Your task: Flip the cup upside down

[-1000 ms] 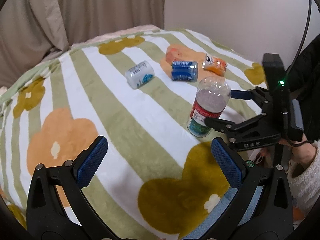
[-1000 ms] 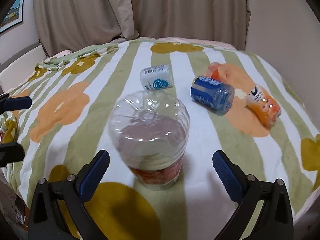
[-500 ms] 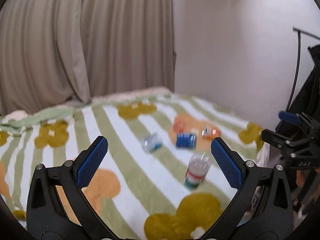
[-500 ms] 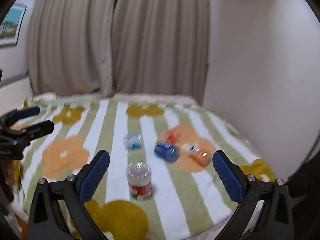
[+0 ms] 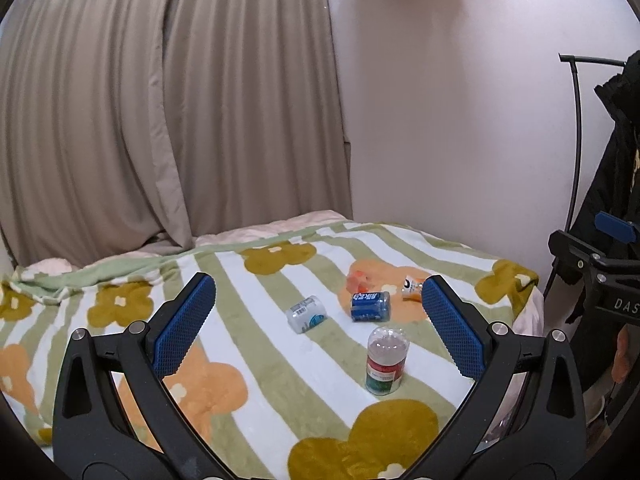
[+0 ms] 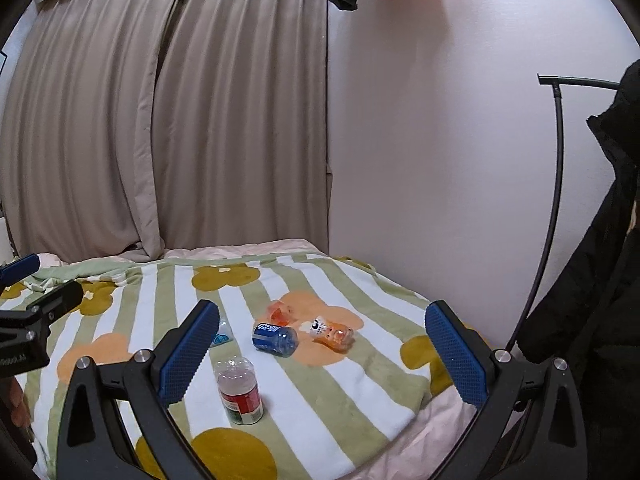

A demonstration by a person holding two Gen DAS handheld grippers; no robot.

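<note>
A clear plastic cup with a red and green label [image 5: 386, 361] stands upside down on the striped flower blanket [image 5: 256, 368]; it also shows in the right wrist view [image 6: 239, 390]. My left gripper [image 5: 318, 328] is open and empty, well back from and above the cup. My right gripper [image 6: 322, 354] is open and empty, also well back from the cup. The right gripper shows at the right edge of the left wrist view [image 5: 600, 268], and the left gripper shows at the left edge of the right wrist view [image 6: 28, 320].
A white and blue cup [image 5: 306, 314], a blue cup [image 5: 370, 306] and an orange cup [image 5: 412, 289] lie on their sides behind the standing cup. An orange object [image 6: 280, 312] lies further back. Curtains [image 5: 160, 120] and a wall stand behind. A dark coat rack [image 6: 580, 200] stands at the right.
Both grippers have pulled far back and up from the bed. The right gripper's jaws stood around the upturned cup a second ago and are now well clear of it. The cup stays standing.
</note>
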